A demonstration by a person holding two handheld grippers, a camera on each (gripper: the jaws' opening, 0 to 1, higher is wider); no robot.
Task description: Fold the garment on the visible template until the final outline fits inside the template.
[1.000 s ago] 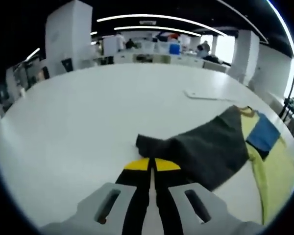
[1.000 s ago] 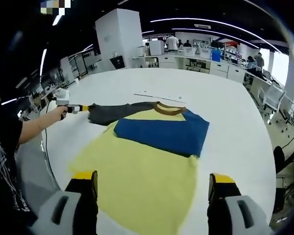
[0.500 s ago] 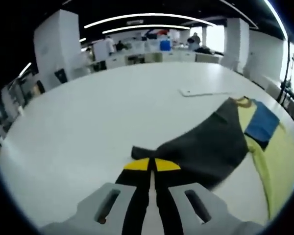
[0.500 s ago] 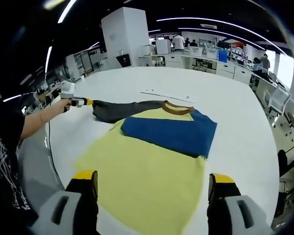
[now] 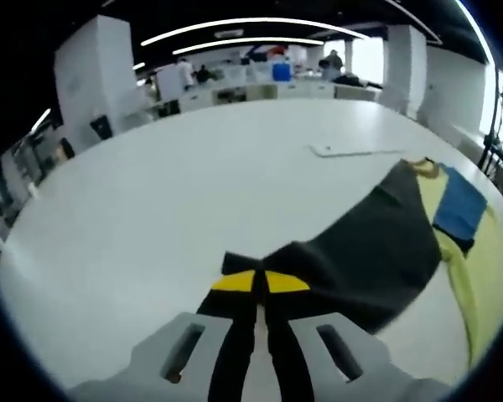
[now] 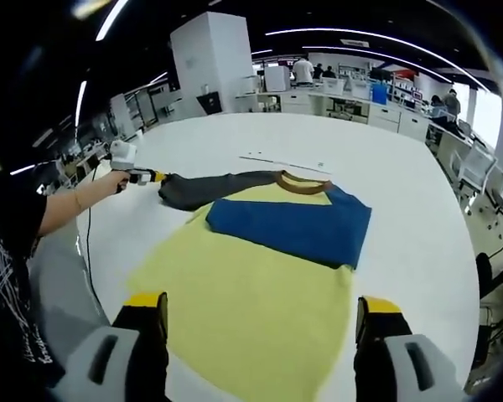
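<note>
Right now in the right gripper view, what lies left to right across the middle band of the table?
Left tool shut on the dark grey sleeve → brown collar → blue folded sleeve → bare white table.

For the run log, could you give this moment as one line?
left gripper: shut on grey sleeve | right gripper: open above shirt

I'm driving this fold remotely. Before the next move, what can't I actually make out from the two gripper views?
- Template: hidden in the right gripper view; the yellow shirt body covers the table where it should lie.
- Shirt hem: cut off at the bottom of the right gripper view, between the open right gripper jaws.
- Grey sleeve cuff: in the left gripper view, the closed left gripper covers it.
- White strip beyond the collar: too small to identify.
</note>
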